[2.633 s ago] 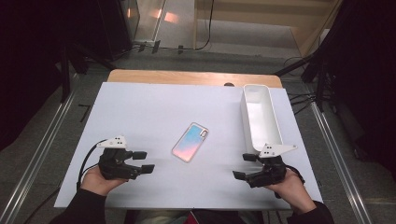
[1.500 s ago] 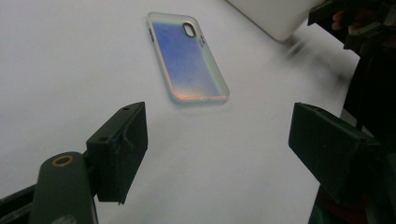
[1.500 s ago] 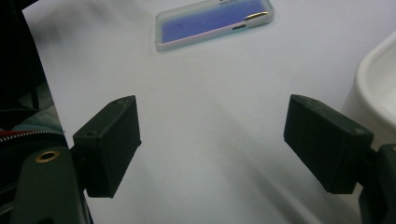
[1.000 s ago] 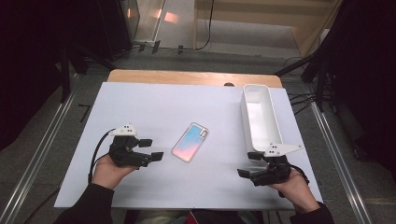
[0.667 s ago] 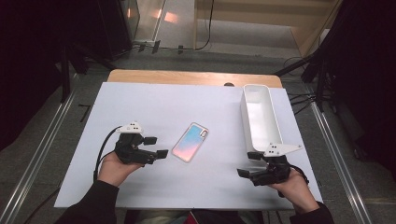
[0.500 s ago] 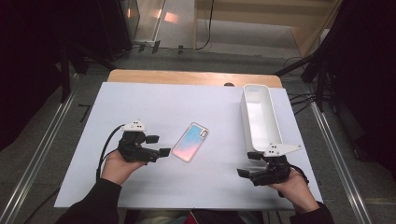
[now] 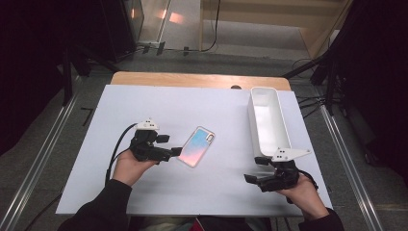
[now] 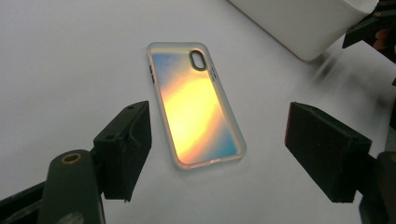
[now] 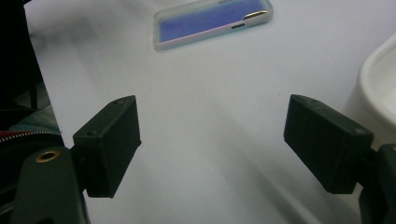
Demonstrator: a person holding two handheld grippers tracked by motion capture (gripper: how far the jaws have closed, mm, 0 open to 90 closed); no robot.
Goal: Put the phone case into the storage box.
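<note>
The left gripper (image 7: 174, 146), jaws wide, sits just left of the phone case (image 7: 196, 146), apparently not touching. The right gripper (image 7: 254, 169), jaws wide, holds nothing near the white bin (image 7: 267, 120).

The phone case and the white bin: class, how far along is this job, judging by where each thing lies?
Done: nothing is moved yet; the phone case lies flat on the table, apart from the white bin, whose inside looks bare. In hand: the left gripper, jaws open, sits at the case's near end without clamping it. Left: gripping, lifting and probably placing it. The right gripper waits open by the bin.
</note>
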